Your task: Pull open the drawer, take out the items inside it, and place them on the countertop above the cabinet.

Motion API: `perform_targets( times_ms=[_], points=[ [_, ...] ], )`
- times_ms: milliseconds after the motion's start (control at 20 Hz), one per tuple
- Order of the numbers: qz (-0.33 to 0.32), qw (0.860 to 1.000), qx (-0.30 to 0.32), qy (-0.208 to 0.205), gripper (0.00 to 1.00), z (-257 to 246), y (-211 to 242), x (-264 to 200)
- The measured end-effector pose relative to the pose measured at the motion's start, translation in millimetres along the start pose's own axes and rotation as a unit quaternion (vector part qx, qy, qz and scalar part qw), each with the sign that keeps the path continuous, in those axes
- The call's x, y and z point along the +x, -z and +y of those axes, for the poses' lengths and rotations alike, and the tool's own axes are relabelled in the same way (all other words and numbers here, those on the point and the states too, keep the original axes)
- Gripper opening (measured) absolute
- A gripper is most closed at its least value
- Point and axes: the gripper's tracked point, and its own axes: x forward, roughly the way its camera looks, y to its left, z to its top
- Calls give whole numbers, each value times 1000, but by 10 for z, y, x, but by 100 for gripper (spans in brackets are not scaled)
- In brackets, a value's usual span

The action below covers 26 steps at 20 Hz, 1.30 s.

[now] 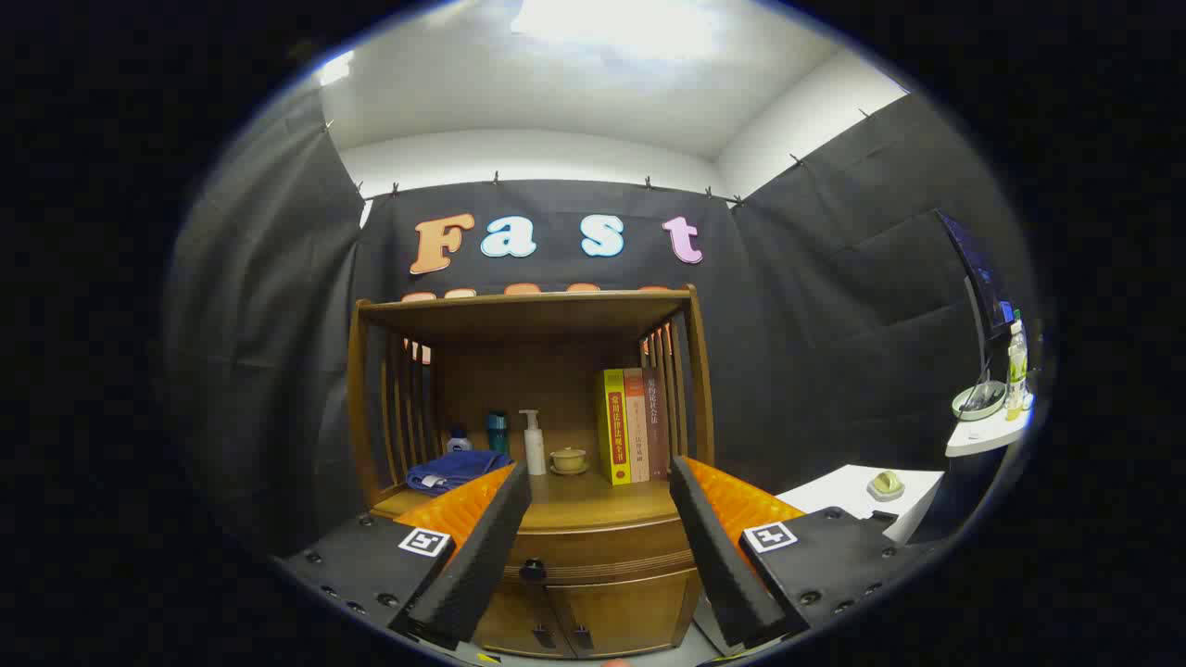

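Observation:
A wooden cabinet (593,602) stands ahead against the booth wall. Its drawer (602,548) is closed, with a dark round knob (533,570) low between my fingers, nearer the left one. Above the drawer runs the countertop (602,505), under a slatted wooden hutch (523,310). My gripper (600,471) is open, fingers spread wide, nothing between them, still some way short of the cabinet. Two lower doors (565,621) sit below the drawer.
On the countertop: a folded blue cloth (454,470), a small bottle (458,440), a teal cup (498,432), a white pump bottle (534,445), a lidded ceramic cup (568,459) and upright books (635,424). To the right stand a white table (857,491) and a shelf with a bowl (978,402) and a bottle (1016,366).

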Motion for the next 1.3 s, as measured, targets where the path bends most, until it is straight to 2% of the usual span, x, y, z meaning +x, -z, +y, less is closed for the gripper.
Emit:
perform_targets(
  times_ms=[1300],
  points=[
    [8, 1000, -4, -14, 99, 164, 21, -45]
  ],
)
